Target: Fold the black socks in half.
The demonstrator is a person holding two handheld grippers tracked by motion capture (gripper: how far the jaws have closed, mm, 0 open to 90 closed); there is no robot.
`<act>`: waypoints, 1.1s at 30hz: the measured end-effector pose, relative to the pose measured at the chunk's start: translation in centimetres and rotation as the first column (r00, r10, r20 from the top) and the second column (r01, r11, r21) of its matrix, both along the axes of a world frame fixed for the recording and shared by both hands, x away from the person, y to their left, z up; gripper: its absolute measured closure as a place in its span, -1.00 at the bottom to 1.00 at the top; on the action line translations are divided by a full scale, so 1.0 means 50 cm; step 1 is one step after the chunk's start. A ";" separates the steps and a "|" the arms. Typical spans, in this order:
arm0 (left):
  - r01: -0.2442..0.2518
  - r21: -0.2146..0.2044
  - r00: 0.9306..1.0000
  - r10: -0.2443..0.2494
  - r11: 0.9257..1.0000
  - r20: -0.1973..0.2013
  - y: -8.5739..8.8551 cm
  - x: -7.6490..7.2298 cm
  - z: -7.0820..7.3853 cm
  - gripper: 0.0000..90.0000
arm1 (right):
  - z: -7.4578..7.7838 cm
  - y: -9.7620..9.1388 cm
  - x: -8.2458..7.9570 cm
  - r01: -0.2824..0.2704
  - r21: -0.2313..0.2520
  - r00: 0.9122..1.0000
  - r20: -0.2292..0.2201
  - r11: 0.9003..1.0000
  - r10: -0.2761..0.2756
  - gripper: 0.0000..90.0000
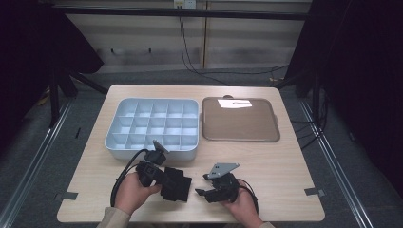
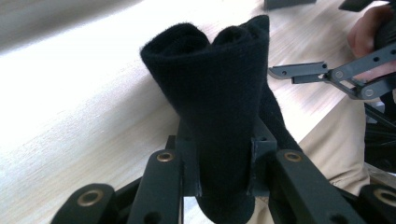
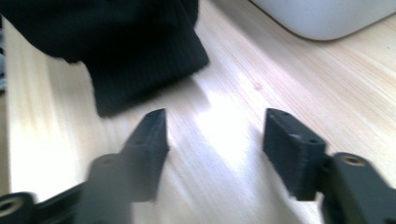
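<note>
A folded black sock (image 1: 177, 184) lies near the table's front edge, between the two hands. My left gripper (image 1: 164, 176) comes in from the left and is shut on it. In the left gripper view the sock (image 2: 215, 93) stands up between the pads of the left gripper (image 2: 224, 163), which press on both of its sides. My right gripper (image 1: 199, 191) rests just right of the sock, open, with its jaws pointing left at it. In the right gripper view the right gripper (image 3: 215, 135) has bare table between its jaws, and the sock (image 3: 140, 56) lies just beyond the tips.
A pale divided organiser box (image 1: 192, 153) with several empty compartments sits behind the hands. A brown flat tray (image 1: 240, 121) lies to its right. The box's rounded corner (image 3: 322, 18) is close to the right gripper. The wooden table (image 1: 285, 171) has bare room at front right.
</note>
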State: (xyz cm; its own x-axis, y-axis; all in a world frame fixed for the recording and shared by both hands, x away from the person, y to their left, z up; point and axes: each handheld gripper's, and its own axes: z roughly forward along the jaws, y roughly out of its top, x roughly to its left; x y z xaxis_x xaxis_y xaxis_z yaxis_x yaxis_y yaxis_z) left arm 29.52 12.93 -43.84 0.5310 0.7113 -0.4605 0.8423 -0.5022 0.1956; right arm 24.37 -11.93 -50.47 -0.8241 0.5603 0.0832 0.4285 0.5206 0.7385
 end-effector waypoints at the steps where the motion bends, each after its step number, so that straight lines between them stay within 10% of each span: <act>1: -0.002 0.003 1.000 0.002 1.000 0.000 0.001 0.000 0.001 0.61 | -0.001 -0.001 0.000 0.007 -0.009 1.000 0.001 1.000 -0.007 -0.22; 33: -0.025 0.033 1.000 0.025 0.999 0.002 0.044 0.012 0.056 0.61 | -0.011 -0.010 0.007 0.048 -0.048 0.998 0.035 0.998 -0.046 -0.65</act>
